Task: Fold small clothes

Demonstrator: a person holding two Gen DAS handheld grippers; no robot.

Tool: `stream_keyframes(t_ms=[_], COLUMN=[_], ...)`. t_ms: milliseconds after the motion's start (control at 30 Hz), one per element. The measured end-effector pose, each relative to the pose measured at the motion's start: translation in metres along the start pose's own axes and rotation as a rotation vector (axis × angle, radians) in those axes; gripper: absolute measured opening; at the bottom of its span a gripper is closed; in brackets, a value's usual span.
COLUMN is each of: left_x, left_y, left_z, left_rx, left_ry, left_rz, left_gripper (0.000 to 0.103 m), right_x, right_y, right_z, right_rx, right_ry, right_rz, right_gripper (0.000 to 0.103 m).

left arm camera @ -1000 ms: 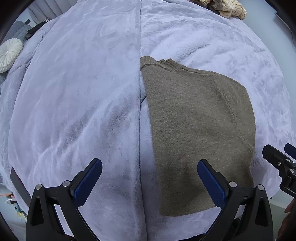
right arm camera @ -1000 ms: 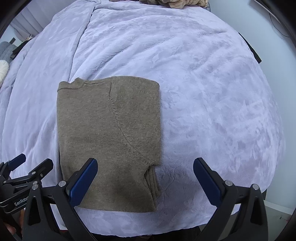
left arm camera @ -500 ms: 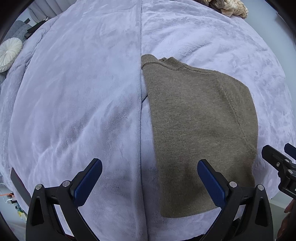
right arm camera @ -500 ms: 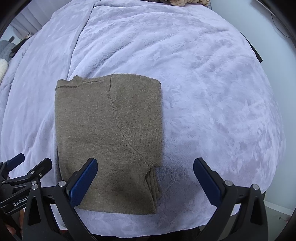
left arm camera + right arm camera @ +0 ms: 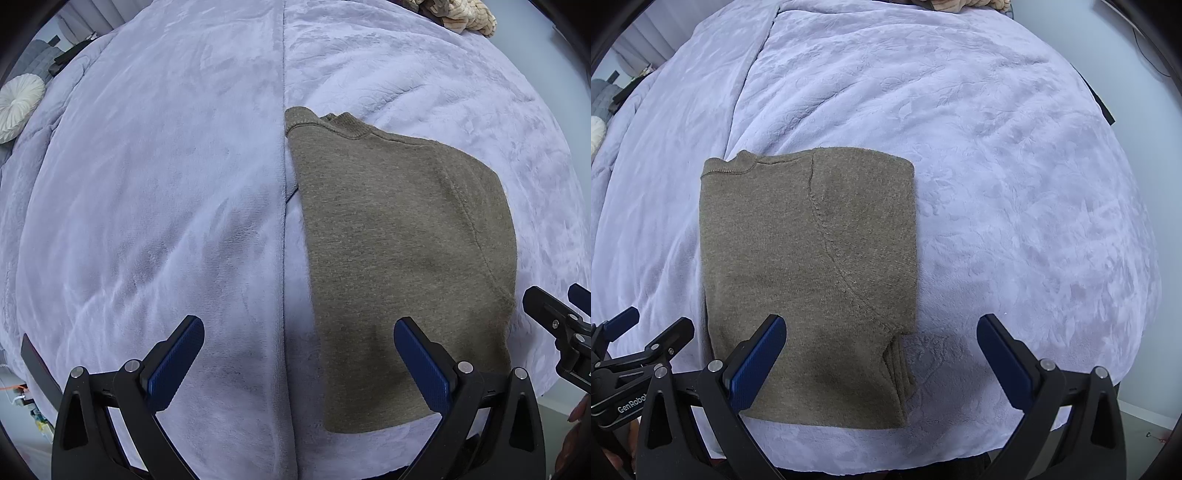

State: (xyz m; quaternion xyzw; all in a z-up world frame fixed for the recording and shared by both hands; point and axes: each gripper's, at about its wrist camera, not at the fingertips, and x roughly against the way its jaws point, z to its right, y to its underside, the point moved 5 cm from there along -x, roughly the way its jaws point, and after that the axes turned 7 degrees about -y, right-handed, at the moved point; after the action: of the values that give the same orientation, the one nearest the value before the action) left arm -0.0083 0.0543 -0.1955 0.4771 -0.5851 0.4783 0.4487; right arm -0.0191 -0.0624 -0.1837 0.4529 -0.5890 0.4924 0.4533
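Note:
An olive-brown knit sweater lies folded into a tall rectangle on a lavender blanket, collar at the far end. It also shows in the right wrist view, with sleeve layers stacked at its near right corner. My left gripper is open and empty above the blanket, its right finger over the sweater's near edge. My right gripper is open and empty, its left finger over the sweater's near part. Each gripper shows at the edge of the other's view.
A blanket seam runs along the sweater's left side. A round white cushion lies at the far left. A beige knitted item sits at the bed's far end. The bed edge is close below the grippers.
Both grippers have shifted slightly, so the sweater sits a little lower and closer in view. Both stay open and empty. The sweater has not moved.

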Motion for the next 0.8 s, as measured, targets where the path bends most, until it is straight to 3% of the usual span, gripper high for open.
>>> stream_keyframes(t_ms=[800], left_x=[0.0016], left_y=[0.0015], left_z=[-0.0062], left_rx=[0.017], left_ry=[-0.015], left_rz=[0.005], left_gripper=[0.103], right_x=[-0.0019], right_y=[0.0022], right_z=[-0.0042], right_rx=[0.003], right_ry=[0.002], right_rz=[-0.005], right_gripper=[0.103])
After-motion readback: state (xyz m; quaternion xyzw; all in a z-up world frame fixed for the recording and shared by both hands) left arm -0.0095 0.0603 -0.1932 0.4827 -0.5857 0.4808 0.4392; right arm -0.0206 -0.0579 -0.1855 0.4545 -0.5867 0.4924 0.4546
